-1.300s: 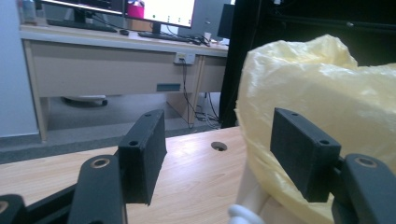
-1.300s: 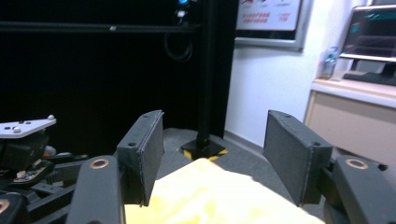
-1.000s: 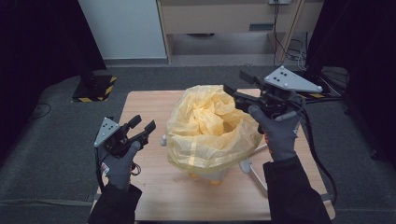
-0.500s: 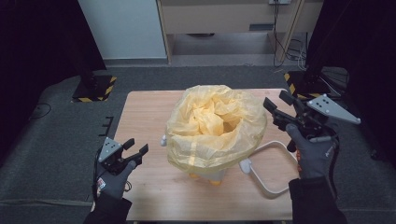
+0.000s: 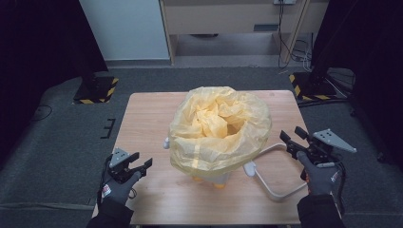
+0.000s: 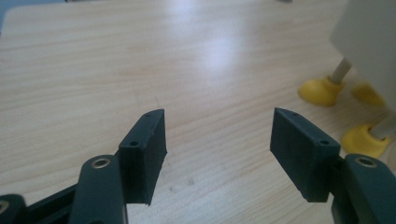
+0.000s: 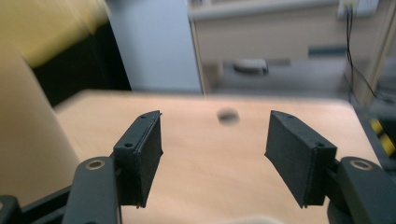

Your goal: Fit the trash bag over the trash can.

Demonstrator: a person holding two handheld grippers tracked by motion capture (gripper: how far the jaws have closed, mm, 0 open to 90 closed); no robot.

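Observation:
A yellow plastic bag [image 5: 219,128] lines a small white bin [image 5: 223,177] in the middle of the wooden table [image 5: 147,118]; its rim is folded down over the bin. The bin stands on yellow feet [image 6: 321,91], with its white side [image 6: 373,42] at the right of the left gripper view. My left gripper [image 5: 140,164] hovers low at the table's front left, open, nothing between its jaws. Off the table's right edge my right gripper [image 5: 294,138] is held open and empty too. In the right gripper view the bag [image 7: 42,28] is blurred at the upper left.
A white looped handle [image 5: 278,190] lies on the table right of the bin. Behind the table are a white panel [image 5: 123,28], a wooden cabinet [image 5: 228,19] and cables [image 5: 285,33]. Black-and-yellow striped bases [image 5: 97,90] stand on the grey floor.
Both grippers have drawn back from the bag toward the person. The right one dropped from the bag's upper rim to the table's right edge; the left slid to the front left corner.

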